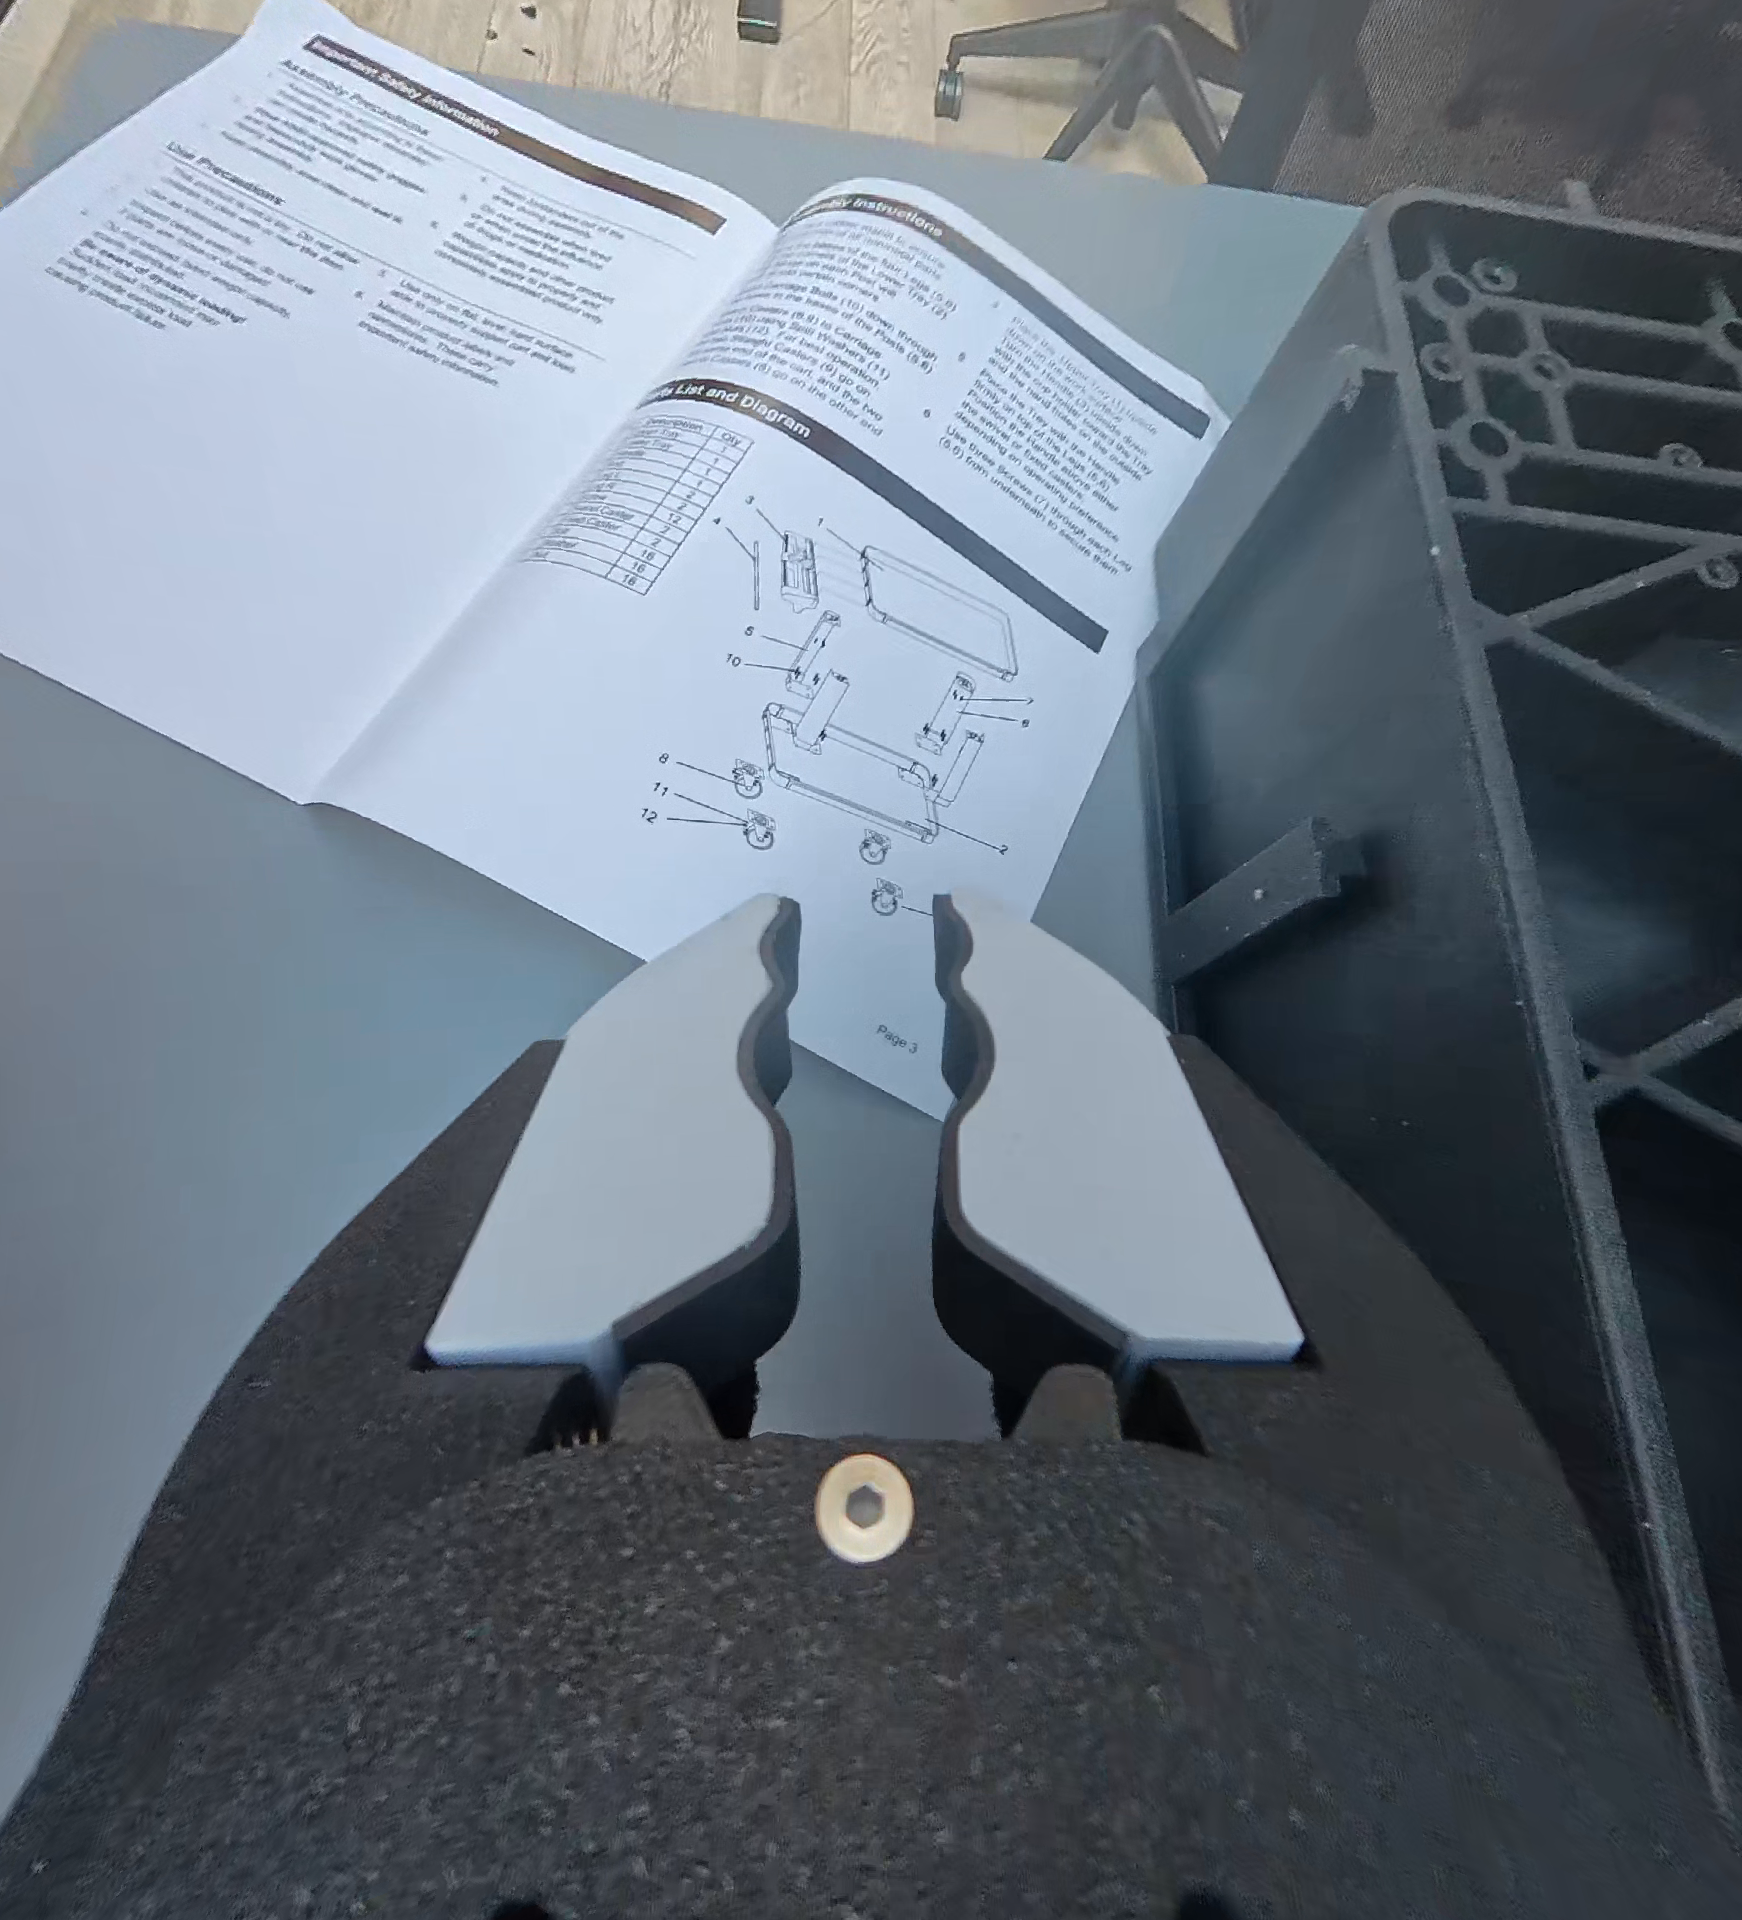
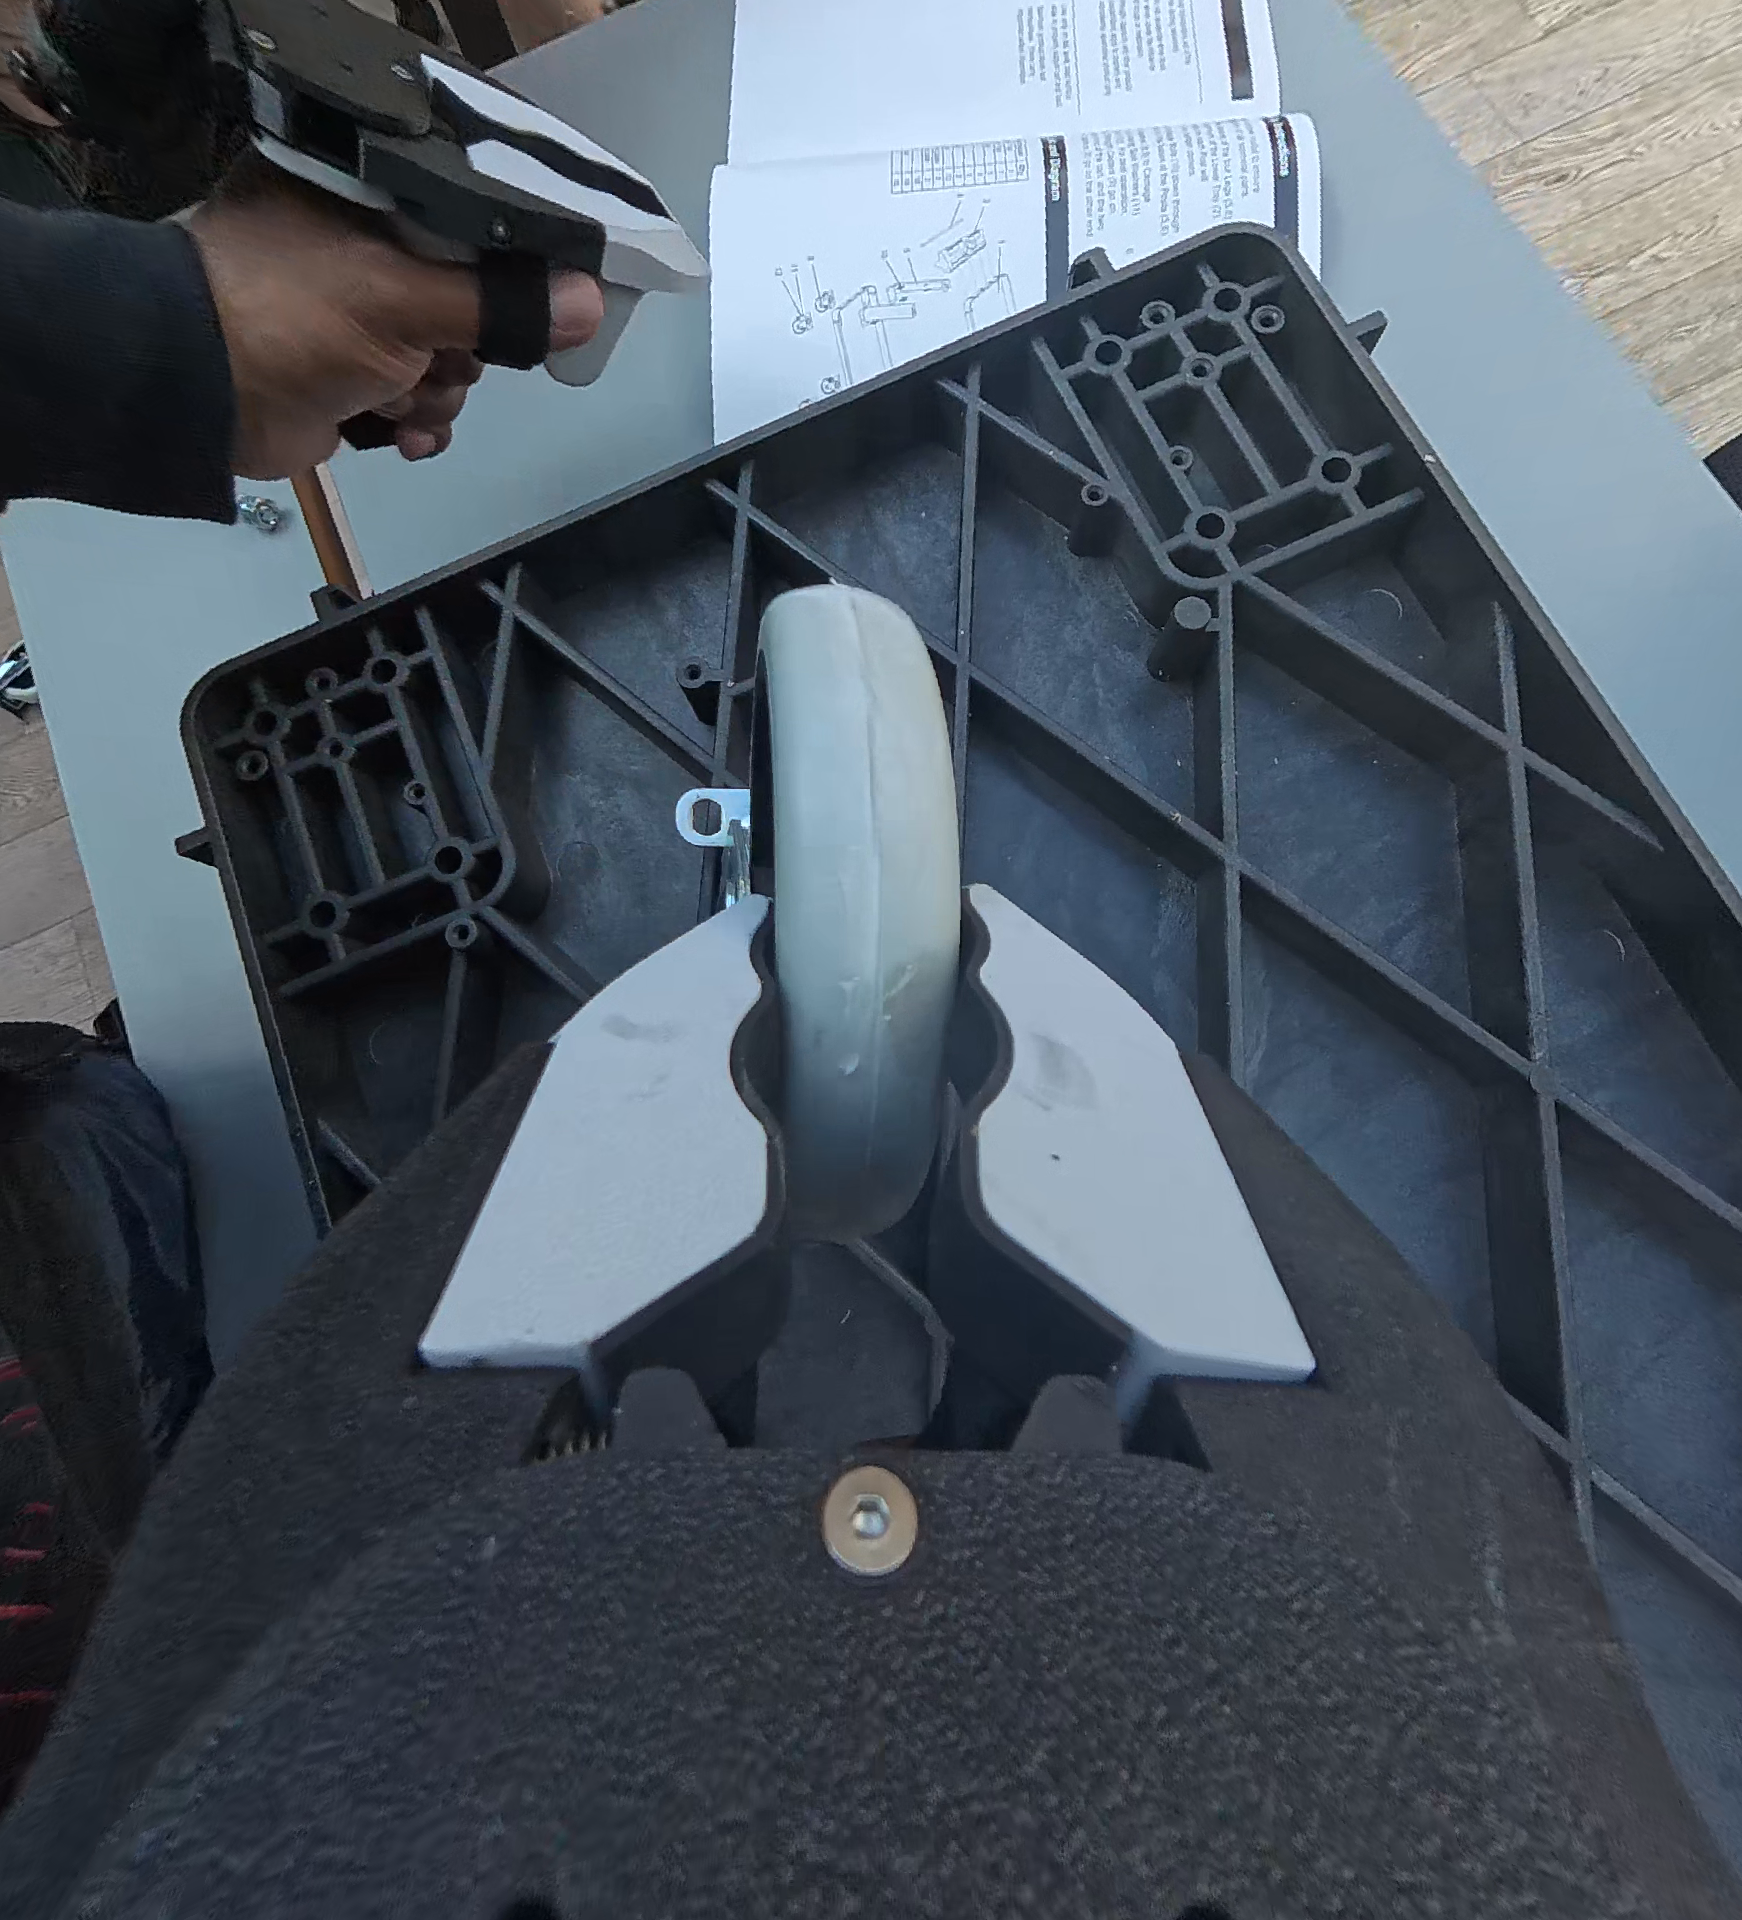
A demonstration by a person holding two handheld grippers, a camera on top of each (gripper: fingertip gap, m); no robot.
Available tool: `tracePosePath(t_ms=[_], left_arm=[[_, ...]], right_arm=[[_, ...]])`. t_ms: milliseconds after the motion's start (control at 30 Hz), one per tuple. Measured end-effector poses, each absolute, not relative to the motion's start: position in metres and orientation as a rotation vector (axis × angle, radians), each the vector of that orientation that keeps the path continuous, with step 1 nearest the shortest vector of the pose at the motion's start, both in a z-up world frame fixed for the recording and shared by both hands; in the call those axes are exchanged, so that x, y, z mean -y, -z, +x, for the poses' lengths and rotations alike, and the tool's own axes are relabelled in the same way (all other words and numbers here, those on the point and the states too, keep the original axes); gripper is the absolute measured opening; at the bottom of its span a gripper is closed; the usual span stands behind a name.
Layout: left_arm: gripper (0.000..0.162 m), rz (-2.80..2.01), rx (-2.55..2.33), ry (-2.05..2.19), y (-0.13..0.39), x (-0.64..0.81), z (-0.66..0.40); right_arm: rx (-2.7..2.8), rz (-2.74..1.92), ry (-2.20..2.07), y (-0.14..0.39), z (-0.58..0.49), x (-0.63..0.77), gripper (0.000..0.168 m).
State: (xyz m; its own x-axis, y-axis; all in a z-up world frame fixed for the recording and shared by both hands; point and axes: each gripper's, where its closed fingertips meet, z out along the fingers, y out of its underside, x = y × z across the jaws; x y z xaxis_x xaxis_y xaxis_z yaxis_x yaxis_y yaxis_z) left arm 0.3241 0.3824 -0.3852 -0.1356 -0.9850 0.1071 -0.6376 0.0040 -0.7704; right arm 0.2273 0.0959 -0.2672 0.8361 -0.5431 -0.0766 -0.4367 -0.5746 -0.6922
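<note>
My right gripper (image 2: 867, 914) is shut on a grey caster wheel (image 2: 862, 831) and holds it upright over the ribbed underside of a black plastic tray (image 2: 1366, 831). A metal bracket (image 2: 711, 816) shows at the wheel's left side. My left gripper (image 1: 867, 904) is open and empty, just above the near corner of an open white instruction booklet (image 1: 534, 499) on the grey table (image 1: 119, 1039). The black tray (image 1: 1469, 727) lies right of it. The left gripper also shows in the right wrist view (image 2: 628, 301), held by a hand at the tray's far left.
A small nut (image 2: 259, 511) and a thin brown rod (image 2: 332, 530) lie on the table by the tray's left corner. Office chair bases (image 1: 1106, 62) stand on the wood floor beyond the table. A metal part (image 2: 5, 675) lies on the floor at left. One gripper's finger ends stand about 35 cm off the other's.
</note>
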Motion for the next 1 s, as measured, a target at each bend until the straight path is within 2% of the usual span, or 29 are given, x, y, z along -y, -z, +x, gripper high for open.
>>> tracePosePath(t_ms=[367,1000], left_arm=[[0.025,-1.716,-1.817,0.897,0.413,-0.394,0.342],[0.025,-1.750,-1.775,0.936,0.418,-0.404,0.366]], right_arm=[[-0.738,-2.276,0.138,0.269,0.229,-0.092,0.029],[-0.811,-2.212,0.075,0.271,0.232,-0.087,0.032]])
